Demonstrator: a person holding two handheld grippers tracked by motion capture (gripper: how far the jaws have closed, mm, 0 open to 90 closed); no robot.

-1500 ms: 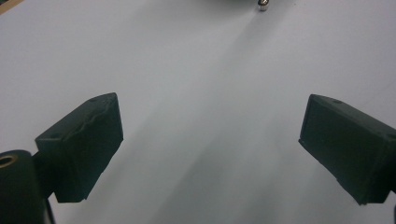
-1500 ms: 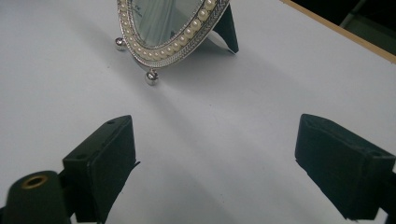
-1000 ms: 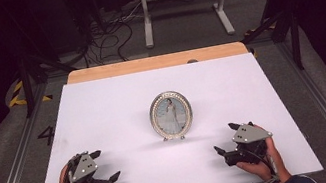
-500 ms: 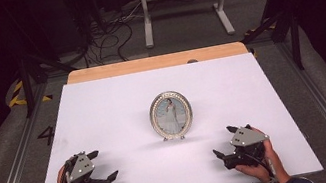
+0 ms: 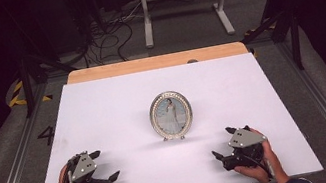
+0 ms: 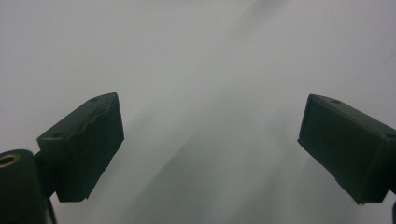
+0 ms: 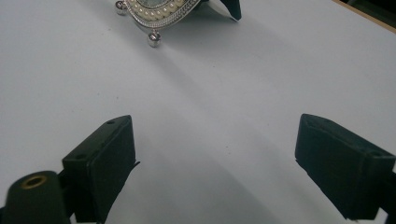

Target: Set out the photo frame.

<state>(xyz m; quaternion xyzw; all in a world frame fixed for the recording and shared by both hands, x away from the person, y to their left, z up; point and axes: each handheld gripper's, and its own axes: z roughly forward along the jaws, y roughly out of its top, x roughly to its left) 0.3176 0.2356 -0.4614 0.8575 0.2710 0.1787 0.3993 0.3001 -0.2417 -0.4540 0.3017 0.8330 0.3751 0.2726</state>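
Both tongs (image 5: 104, 165) (image 5: 221, 143) gape wide, flanking the upright oval photo frame (image 5: 171, 115).

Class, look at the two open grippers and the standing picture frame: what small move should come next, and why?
Probably the right gripper should ease forward toward the picture frame. The frame stands upright mid-table, untouched. Both grippers rest near the front edge with jaws wide apart, and the right gripper view already has the frame's foot ahead; the left gripper faces bare table.

Left black two-jaw tongs (image 6: 210, 149) with jaws spread wide apart, nothing between them, plain white matte counter (image 6: 201, 56) beneath, soft grey shadows across it
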